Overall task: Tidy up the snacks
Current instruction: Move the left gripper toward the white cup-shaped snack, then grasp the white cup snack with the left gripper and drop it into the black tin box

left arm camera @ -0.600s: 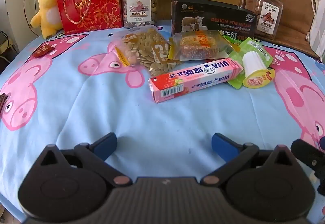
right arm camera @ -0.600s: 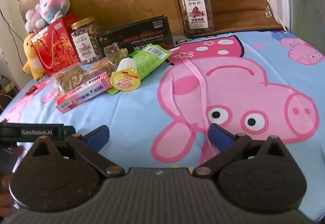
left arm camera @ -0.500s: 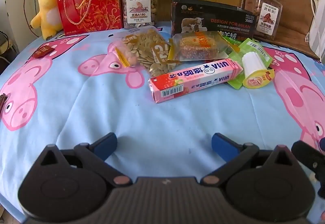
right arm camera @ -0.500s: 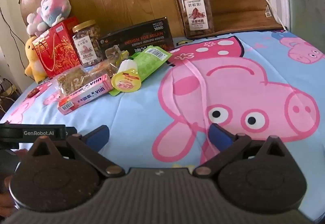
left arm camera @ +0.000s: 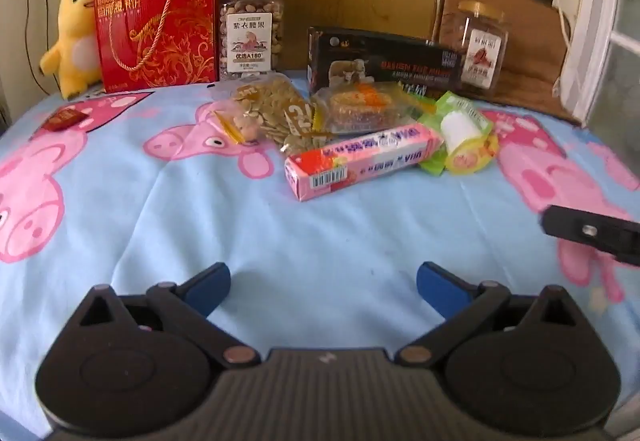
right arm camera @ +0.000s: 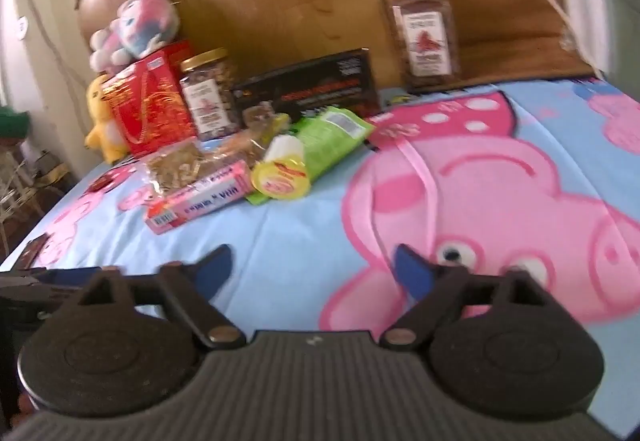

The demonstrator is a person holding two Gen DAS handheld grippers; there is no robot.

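Loose snacks lie in a cluster on the pig-print blue sheet (left arm camera: 320,233): a long pink box (left arm camera: 360,157), a clear bag of seeds (left arm camera: 272,113), a clear-wrapped cake (left arm camera: 360,109), a green pouch (left arm camera: 460,109) and a yellow-rimmed cup (left arm camera: 466,145) on its side. My left gripper (left arm camera: 322,285) is open over bare sheet, well short of the pink box. The right wrist view, blurred, shows the pink box (right arm camera: 200,197), cup (right arm camera: 282,173) and pouch (right arm camera: 332,137) ahead and to the left. My right gripper (right arm camera: 312,269) is open with nothing between its fingers.
Along the wooden headboard stand a red gift box (left arm camera: 156,29), a nut jar (left arm camera: 252,33), a black box (left arm camera: 380,61) and a second jar (left arm camera: 482,45) against a brown cushion. A yellow plush (left arm camera: 74,37) sits far left. A small red packet (left arm camera: 64,119) lies near the sheet's left edge.
Both views have tilted up a little. The right gripper has moved forward toward the snacks, its jaws slightly narrower, and its body shows higher in the left view. The snacks have not moved.
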